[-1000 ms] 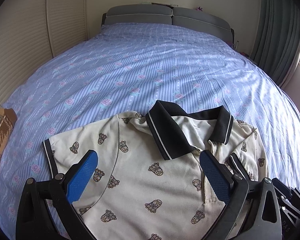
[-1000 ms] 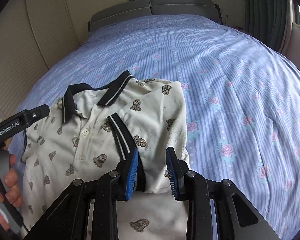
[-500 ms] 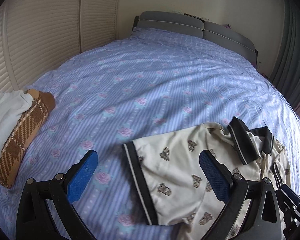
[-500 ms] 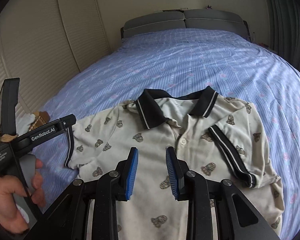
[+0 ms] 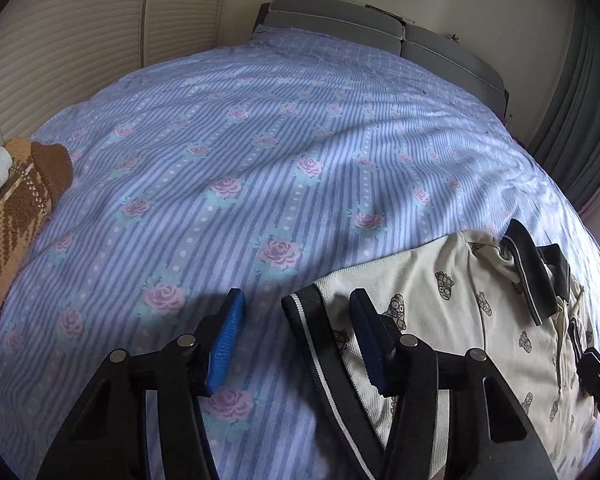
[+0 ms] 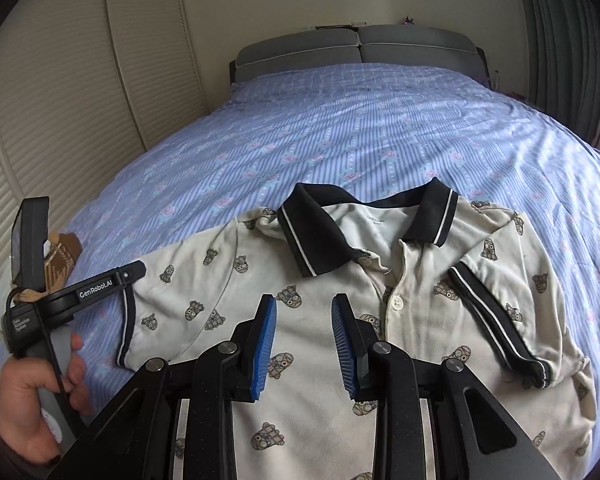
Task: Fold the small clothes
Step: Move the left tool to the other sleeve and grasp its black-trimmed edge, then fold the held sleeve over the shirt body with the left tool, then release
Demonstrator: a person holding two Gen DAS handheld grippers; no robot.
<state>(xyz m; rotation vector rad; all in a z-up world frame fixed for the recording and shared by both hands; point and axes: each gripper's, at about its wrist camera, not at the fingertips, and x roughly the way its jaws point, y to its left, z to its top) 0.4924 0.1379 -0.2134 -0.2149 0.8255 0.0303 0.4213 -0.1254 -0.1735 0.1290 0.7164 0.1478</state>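
Observation:
A small cream polo shirt with a black collar and cartoon prints lies face up on the bed. Its right sleeve is folded in over the chest. Its left sleeve, with a black cuff, lies flat and spread out. My left gripper is open, its blue pads straddling that cuff just above it. It also shows in the right wrist view, at the sleeve end. My right gripper is partly open and empty above the shirt's chest.
The bed has a blue striped floral cover and a grey headboard. A brown plaid garment with a white one lies at the bed's left edge. Slatted doors stand on the left, curtains on the right.
My left gripper swung left from over the shirt's chest to the left sleeve cuff, narrowing its jaws. My right gripper moved off the folded right sleeve to over the chest.

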